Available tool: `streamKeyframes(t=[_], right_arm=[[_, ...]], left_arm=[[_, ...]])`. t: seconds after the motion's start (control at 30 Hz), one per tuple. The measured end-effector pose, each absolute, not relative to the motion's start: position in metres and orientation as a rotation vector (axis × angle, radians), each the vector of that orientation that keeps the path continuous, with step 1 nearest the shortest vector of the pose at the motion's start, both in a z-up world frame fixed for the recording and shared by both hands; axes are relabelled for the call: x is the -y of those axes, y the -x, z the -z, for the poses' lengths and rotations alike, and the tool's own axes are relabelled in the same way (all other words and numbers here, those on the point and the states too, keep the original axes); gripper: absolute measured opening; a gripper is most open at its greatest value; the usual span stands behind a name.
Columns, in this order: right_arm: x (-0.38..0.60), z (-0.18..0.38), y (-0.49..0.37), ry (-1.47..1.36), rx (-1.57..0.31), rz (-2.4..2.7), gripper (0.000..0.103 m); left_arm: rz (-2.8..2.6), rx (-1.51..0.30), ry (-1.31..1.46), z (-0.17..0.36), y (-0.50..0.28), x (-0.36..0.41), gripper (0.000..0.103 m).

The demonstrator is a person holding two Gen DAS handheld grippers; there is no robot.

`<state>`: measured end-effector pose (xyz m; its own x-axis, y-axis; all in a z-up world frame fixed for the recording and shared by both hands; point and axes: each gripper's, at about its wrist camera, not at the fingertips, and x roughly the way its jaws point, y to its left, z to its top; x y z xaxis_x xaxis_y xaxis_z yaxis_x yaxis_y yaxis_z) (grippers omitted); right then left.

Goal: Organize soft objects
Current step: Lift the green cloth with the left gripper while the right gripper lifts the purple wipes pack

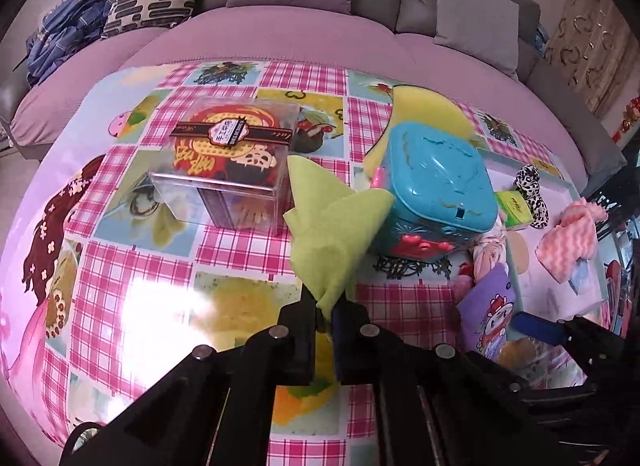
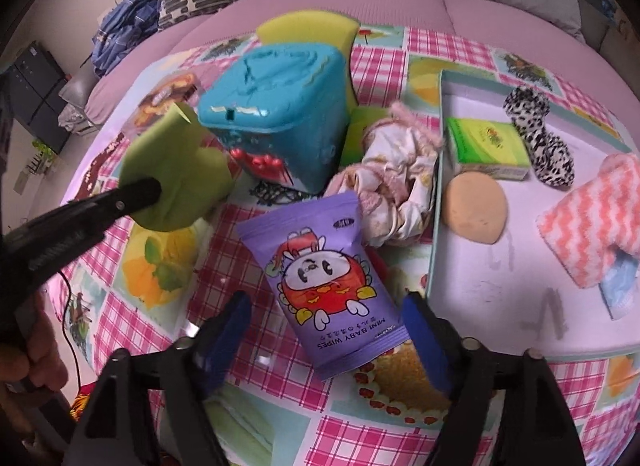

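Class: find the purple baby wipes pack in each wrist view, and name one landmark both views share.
Left wrist view: purple baby wipes pack at lower right, beside the tray.
Right wrist view: wipes pack at centre, between the open right claw's fingers.
Shared landmark: blue box.

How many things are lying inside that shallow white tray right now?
4, maybe more hidden. In the tray: a green box at the back, a spotted black-and-white plush beside it, a tan round sponge in front, and a pink zigzag cloth at the right.

free: bare tablecloth (image 1: 132, 298) front-left | blocked: clear box (image 1: 228, 169), teal box (image 1: 436, 193) mid-table
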<state>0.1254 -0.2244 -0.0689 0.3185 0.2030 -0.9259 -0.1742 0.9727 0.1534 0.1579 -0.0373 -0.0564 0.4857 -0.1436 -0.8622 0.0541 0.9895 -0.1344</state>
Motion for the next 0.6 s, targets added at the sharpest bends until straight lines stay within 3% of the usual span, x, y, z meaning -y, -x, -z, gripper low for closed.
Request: streamKeyframes(t=[0.33,0.6], right_arm=[[0.206,0.077,-0.126,0.067,-1.222,-0.222,0.080],[0.204,0.081,-0.126,0.073,-1.223,-0.208,0.062]], left_arm=[[0.116,-1.077,0.121,0.059,-0.161,0.031,0.006],[0.109,-1.076,0.123,0.058,-0.162,0.029,0.006]])
